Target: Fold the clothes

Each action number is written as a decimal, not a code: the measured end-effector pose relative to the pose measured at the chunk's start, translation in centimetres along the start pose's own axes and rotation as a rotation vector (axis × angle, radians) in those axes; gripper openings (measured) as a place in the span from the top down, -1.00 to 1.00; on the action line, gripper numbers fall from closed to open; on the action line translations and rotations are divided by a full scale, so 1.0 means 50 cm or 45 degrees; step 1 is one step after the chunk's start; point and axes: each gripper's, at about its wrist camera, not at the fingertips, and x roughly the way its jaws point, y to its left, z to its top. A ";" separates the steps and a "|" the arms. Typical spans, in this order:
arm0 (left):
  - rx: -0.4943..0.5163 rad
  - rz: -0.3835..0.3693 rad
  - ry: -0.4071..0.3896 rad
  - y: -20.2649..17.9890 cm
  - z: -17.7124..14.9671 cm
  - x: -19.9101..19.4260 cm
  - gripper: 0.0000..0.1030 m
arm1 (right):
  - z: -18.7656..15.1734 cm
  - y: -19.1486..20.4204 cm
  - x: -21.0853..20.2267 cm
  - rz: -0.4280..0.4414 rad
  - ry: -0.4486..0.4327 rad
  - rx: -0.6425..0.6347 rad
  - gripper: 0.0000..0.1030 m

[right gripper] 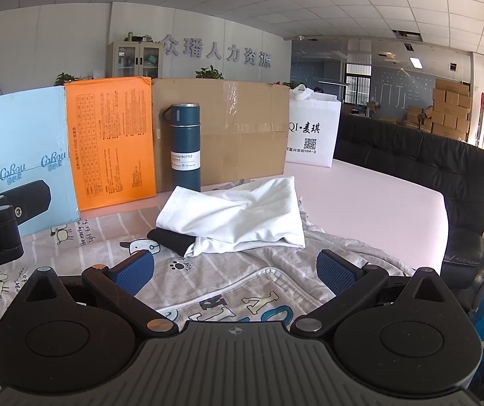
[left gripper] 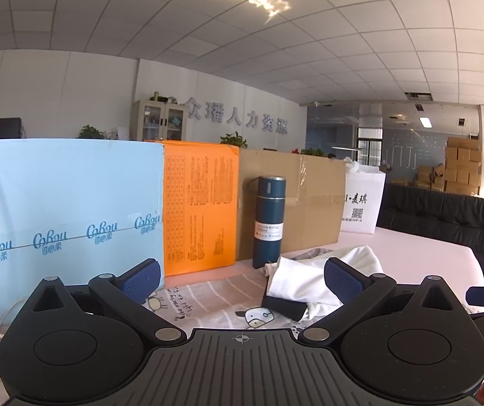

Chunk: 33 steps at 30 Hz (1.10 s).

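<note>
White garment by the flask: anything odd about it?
Yes. The white garment lies rumpled, not flat, draped over a black folded item whose end pokes out beneath it, on the patterned grey garment.

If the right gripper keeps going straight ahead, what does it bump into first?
Most likely the white garment lying crumpled on the printed grey garment, straight ahead between the right gripper's open jaws. The blue bottle stands farther back and a little left, though depth is hard to judge.
</note>
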 end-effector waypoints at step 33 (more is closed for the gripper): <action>0.024 -0.020 0.007 -0.005 -0.004 0.005 -1.00 | -0.002 -0.002 0.000 -0.007 0.004 -0.001 -1.00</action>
